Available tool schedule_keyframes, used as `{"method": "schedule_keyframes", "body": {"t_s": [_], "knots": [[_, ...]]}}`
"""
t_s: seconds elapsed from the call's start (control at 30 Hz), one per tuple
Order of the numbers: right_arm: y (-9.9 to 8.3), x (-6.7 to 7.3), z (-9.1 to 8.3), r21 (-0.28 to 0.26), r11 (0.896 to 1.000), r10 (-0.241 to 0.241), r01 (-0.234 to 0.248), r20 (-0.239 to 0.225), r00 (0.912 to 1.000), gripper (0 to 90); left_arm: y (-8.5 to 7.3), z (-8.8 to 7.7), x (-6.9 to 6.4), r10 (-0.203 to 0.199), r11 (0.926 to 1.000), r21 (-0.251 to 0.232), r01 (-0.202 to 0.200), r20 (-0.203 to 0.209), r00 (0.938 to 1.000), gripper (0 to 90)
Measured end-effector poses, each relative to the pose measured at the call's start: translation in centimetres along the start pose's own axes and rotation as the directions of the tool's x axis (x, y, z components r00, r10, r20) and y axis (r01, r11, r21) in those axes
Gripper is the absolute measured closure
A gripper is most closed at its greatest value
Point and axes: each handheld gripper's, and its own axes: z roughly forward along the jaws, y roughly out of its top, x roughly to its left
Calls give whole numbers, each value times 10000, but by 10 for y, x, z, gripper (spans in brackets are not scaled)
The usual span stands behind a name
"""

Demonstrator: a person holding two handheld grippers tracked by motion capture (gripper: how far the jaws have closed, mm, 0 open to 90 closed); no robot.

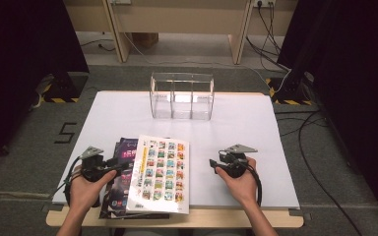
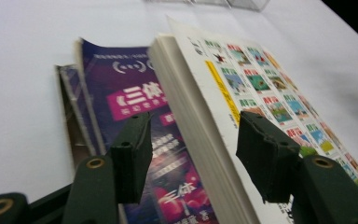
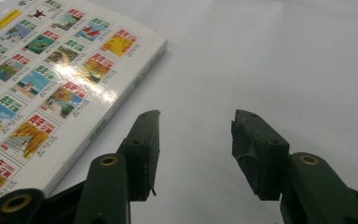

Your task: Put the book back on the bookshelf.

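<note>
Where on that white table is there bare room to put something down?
The white table is bare between the clear acrylic organizer and the book stack, and along its right side past the right gripper. The front left is crowded: white book atop purple magazines, left gripper beside them.

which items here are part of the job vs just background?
In the job:
- white-covered book, lifted at its left edge, left gripper astride that edge
- purple magazines stacked beneath it
- clear acrylic organizer, likely the destination
- right gripper, open, nothing between its jaws

Lying about:
- cables on the floor
- wooden furniture behind the table
</note>
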Motion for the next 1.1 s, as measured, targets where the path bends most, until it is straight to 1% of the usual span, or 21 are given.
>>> {"method": "schedule_keyframes", "body": {"t_s": [0.03,0.07,0.13,0.2,0.3,0.4,0.43,0.47,0.5,0.53,0.57,0.63,0.67,0.77,0.83,0.87,0.9,1.0,1.03,1.07,1.1], "knots": [[2,3,2,31,9999,-109,109,-71,9999,517,0,3,-1,-43,10000,84,41,142,9999,442],[4,8,6,83,9999,-81,84,-250,9997,513,0,12,-3,-261,9992,302,245,529,9983,440],[5,10,7,129,9998,-117,122,-330,9994,511,0,16,-4,-232,9990,399,211,536,9983,439],[7,16,14,244,9995,-170,183,-528,9985,507,0,23,-5,-228,9980,610,195,544,9983,436],[10,24,20,375,9990,-229,256,-719,9971,503,-2,31,-5,-585,9954,798,523,781,9952,435],[12,29,24,470,9982,-331,373,-858,9958,501,-3,36,-6,-613,9942,936,534,842,9946,437],[13,33,26,497,9980,-343,391,-949,9949,499,-4,38,-6,-653,9934,1004,562,896,9938,438],[15,38,31,619,9970,-383,458,-1172,9924,494,-4,39,-7,-703,9929,1027,605,948,9930,438],[15,38,31,619,9970,-383,458,-1172,9924,494,-5,40,-7,-687,9928,1047,588,942,9932,438],[15,43,37,765,9960,-367,472,-1336,9904,494,-5,40,-7,-674,9925,1076,579,864,9940,435],[15,43,37,765,9960,-367,472,-1336,9904,494,-5,41,-8,-693,9922,1095,599,837,9941,435],[14,45,42,817,9956,-323,455,-1566,9871,492,-6,41,-7,-777,9912,1138,681,825,9936,433],[13,48,46,1012,9942,-184,356,-1656,9860,490,-7,42,-6,-905,9900,1160,806,822,9925,430],[12,51,51,1175,9927,-48,270,-1851,9827,483,-9,42,-4,-1151,9872,1211,1042,865,9896,422],[11,51,52,1257,9919,74,176,-1958,9806,480,-10,41,-4,-1209,9870,1175,1101,890,9887,424],[10,52,53,1378,9904,158,122,-2001,9796,475,-10,41,-4,-1182,9870,1190,1076,857,9893,427],[10,51,55,1384,9902,480,-185,-2129,9759,473,-10,41,-5,-1123,9876,1194,1020,827,9902,432],[10,51,56,1477,9881,763,-424,-2322,9697,466,-8,40,-8,-931,9890,1211,845,670,9934,449],[10,51,57,1531,9867,911,-540,-2472,9647,457,-7,40,-9,-897,9892,1222,812,659,9938,453],[10,51,57,1531,9867,911,-540,-2472,9647,457,-6,39,-9,-897,9890,1235,815,628,9940,453],[10,52,58,1605,9844,1143,-728,-2671,9568,437,-6,39,-9,-928,9885,1254,846,608,9938,457]]}}
